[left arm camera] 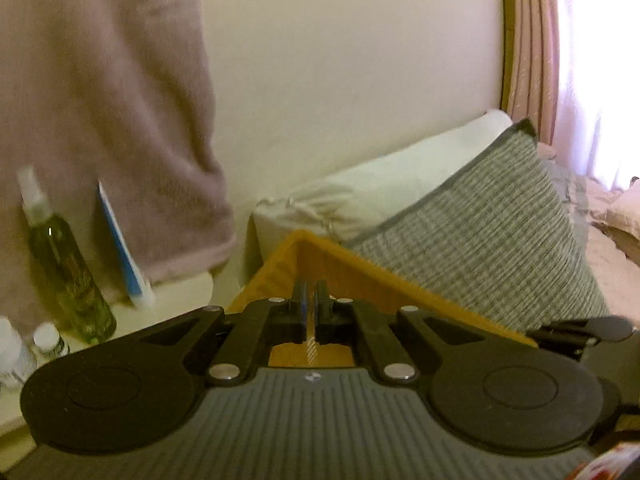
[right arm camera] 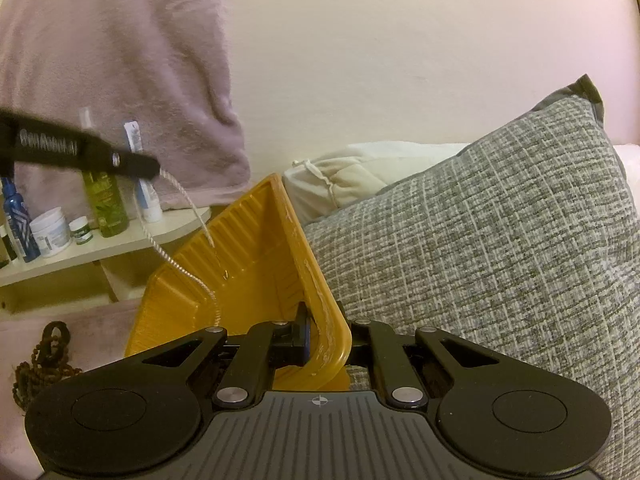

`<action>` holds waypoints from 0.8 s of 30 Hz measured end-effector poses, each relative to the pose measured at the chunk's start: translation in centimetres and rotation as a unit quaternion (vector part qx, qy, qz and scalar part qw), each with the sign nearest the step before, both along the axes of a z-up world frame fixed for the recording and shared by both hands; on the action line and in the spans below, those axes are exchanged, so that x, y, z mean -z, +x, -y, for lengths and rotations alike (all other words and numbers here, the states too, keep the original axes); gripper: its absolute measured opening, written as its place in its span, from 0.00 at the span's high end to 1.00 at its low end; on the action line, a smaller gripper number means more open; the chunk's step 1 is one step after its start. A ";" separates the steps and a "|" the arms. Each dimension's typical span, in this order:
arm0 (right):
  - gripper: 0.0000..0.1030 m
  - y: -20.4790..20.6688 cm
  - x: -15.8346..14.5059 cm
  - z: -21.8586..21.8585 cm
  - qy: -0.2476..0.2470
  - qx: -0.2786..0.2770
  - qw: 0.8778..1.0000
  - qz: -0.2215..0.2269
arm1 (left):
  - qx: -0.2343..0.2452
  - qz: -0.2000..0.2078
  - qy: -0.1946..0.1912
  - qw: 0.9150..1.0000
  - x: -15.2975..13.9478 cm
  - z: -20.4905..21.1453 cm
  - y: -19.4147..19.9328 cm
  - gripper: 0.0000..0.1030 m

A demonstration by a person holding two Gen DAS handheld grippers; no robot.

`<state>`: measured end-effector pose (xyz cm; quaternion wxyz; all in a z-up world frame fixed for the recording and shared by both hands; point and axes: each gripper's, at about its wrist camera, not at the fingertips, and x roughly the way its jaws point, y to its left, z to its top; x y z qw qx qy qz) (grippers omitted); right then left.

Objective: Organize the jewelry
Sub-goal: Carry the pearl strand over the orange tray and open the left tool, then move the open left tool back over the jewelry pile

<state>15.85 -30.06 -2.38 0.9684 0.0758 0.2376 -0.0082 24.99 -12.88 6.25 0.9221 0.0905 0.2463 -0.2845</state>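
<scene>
A yellow ribbed plastic tray (right arm camera: 248, 248) stands tilted against a grey woven cushion (right arm camera: 480, 240). My right gripper (right arm camera: 320, 340) is shut on the tray's near rim. My left gripper (left arm camera: 311, 304) is shut on a thin silver chain (left arm camera: 311, 350); in the right wrist view that gripper (right arm camera: 150, 170) is at the left, and the chain (right arm camera: 188, 276) hangs from it in a loop down into the tray. The tray (left arm camera: 360, 276) sits just beyond the left gripper's tips. A dark beaded necklace (right arm camera: 44, 360) lies on the pink cover at lower left.
A mauve towel (right arm camera: 120, 60) hangs over a cream shelf (right arm camera: 100, 248) holding several bottles and jars, among them a green spray bottle (left arm camera: 72, 276). A cream pillow (left arm camera: 380, 188) lies behind the grey cushion (left arm camera: 480, 232). Pink curtains (left arm camera: 560, 60) hang at the far right.
</scene>
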 end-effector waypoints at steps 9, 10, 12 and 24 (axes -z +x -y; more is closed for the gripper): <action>0.91 -0.1 0.1 -0.1 0.000 0.003 1.000 -0.002 | -0.040 -0.004 0.002 0.999 0.9 -3.5 -0.2 0.81; 0.91 -0.1 0.1 0.0 0.001 0.003 1.000 -0.002 | -0.048 -0.001 0.002 0.999 0.8 -4.4 -0.5 0.80; 0.91 -0.1 0.1 -0.1 0.000 0.002 1.000 -0.002 | -0.069 0.006 0.001 0.998 0.7 -6.2 -1.0 0.76; 0.91 0.0 -0.1 -0.3 -0.006 0.001 1.000 -0.001 | -0.222 0.018 0.012 0.975 3.6 -17.4 -5.9 0.68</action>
